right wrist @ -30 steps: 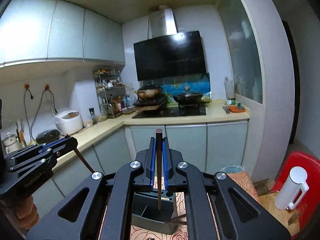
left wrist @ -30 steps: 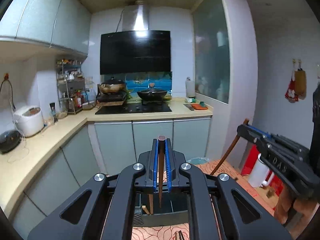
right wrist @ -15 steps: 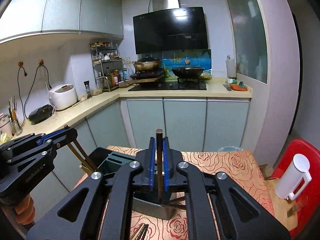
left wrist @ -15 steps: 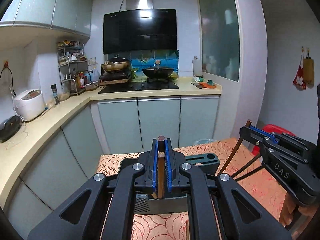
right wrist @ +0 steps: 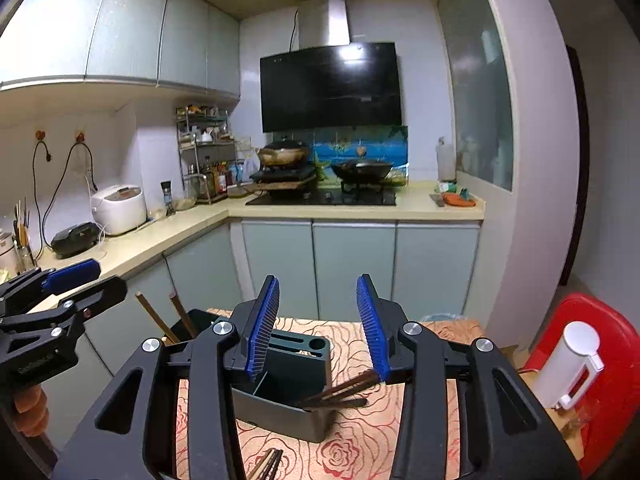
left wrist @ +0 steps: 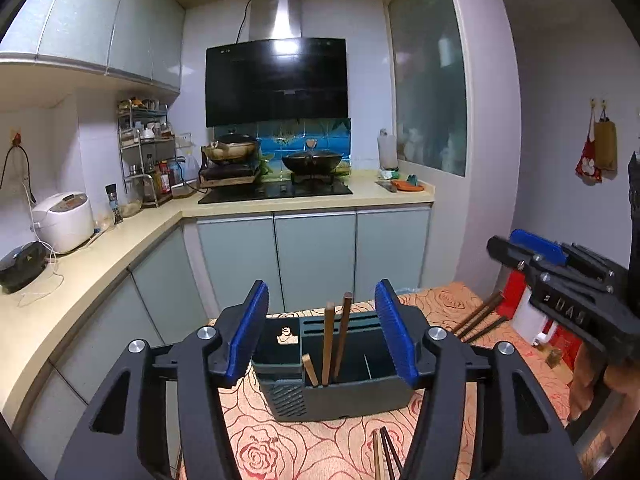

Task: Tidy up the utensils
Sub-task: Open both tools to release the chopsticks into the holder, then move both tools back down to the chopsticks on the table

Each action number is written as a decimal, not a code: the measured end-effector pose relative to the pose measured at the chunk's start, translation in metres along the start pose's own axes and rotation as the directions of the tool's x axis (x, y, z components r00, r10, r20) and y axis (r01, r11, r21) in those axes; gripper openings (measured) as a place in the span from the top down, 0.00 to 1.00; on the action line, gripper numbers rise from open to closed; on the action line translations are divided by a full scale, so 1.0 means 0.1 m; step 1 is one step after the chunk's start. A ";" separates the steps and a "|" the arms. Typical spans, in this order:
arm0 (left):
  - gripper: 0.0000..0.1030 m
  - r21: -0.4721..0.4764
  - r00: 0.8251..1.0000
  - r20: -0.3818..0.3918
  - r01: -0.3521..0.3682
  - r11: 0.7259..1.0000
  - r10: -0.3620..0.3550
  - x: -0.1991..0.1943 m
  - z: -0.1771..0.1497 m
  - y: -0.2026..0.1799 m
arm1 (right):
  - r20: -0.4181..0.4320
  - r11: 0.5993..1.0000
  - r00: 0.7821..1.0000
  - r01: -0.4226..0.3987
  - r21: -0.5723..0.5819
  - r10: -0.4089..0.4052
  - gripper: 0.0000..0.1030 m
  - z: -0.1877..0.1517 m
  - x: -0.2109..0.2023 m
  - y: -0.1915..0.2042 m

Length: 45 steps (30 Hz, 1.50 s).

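A dark grey utensil holder (left wrist: 340, 392) stands on the rose-patterned table. My left gripper (left wrist: 322, 334) hangs just above its near side, jaws opening, nothing pressed between the blue pads. Two brown chopsticks (left wrist: 329, 344) stand upright in the holder's middle compartment beyond them. My right gripper (right wrist: 318, 328) is over the holder (right wrist: 288, 392) too, its jaws also opening and holding nothing. Dark chopsticks (right wrist: 340, 394) lean out of the right compartment below it. Each gripper shows in the other's view: the right gripper (left wrist: 506, 242) and the left gripper (right wrist: 108, 280).
Loose chopsticks (left wrist: 384, 454) lie on the tablecloth (left wrist: 280, 448) in front of the holder. A red stool (right wrist: 600, 360) with a white bottle (right wrist: 576, 364) stands to the right. Kitchen cabinets (left wrist: 316, 256) and an L-shaped counter (left wrist: 80, 280) are behind the table.
Both grippers sank toward the holder, then their jaws parted. The chopsticks each one held slid out and now rest in the holder.
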State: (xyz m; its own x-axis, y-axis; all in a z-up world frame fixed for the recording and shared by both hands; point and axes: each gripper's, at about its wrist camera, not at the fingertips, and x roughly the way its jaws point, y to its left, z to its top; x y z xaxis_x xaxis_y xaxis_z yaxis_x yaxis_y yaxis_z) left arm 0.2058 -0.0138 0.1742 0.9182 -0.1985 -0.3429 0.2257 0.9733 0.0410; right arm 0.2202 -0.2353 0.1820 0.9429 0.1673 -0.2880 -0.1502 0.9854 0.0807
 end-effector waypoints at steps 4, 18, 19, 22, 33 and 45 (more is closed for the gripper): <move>0.44 -0.010 1.000 -0.004 0.031 0.999 -0.031 -0.23 -0.22 0.04 | 0.022 1.000 1.000 -0.008 -0.003 0.008 0.57 -0.10 -0.29 -0.05; 0.42 0.034 0.957 -0.267 0.126 0.991 -0.113 -0.70 -1.96 -0.07 | -0.261 0.994 0.963 -0.086 -0.069 0.066 0.56 -1.83 -0.80 0.15; 0.42 0.032 0.949 -0.288 0.142 0.989 -0.127 -0.73 -2.08 -0.09 | -0.276 0.994 0.959 -0.088 -0.071 0.065 0.56 -1.92 -0.82 0.17; 0.41 0.044 0.931 -0.335 0.170 0.984 -0.146 -0.77 -2.33 -0.17 | -0.323 0.992 0.943 -0.107 -0.073 0.078 0.56 -2.18 -0.87 0.24; 0.41 0.071 0.896 -0.419 0.195 0.978 -0.148 -0.76 -2.77 -0.35 | -0.419 0.974 0.898 -0.198 -0.105 0.138 0.56 -2.67 -0.93 0.57; 0.42 0.089 0.881 -0.462 0.155 0.984 -0.097 -0.60 -2.88 -0.40 | -0.451 0.964 0.886 -0.204 -0.171 0.107 0.56 -2.82 -0.85 0.72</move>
State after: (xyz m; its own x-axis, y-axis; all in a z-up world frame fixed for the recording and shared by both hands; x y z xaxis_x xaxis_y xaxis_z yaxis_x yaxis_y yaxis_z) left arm 0.0480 -0.0073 -0.0777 0.6371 -0.2158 -0.7400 0.3933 0.9167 0.0713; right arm 0.0452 -0.1695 -0.0572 0.6854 0.2687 -0.6767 -0.3878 0.9214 -0.0270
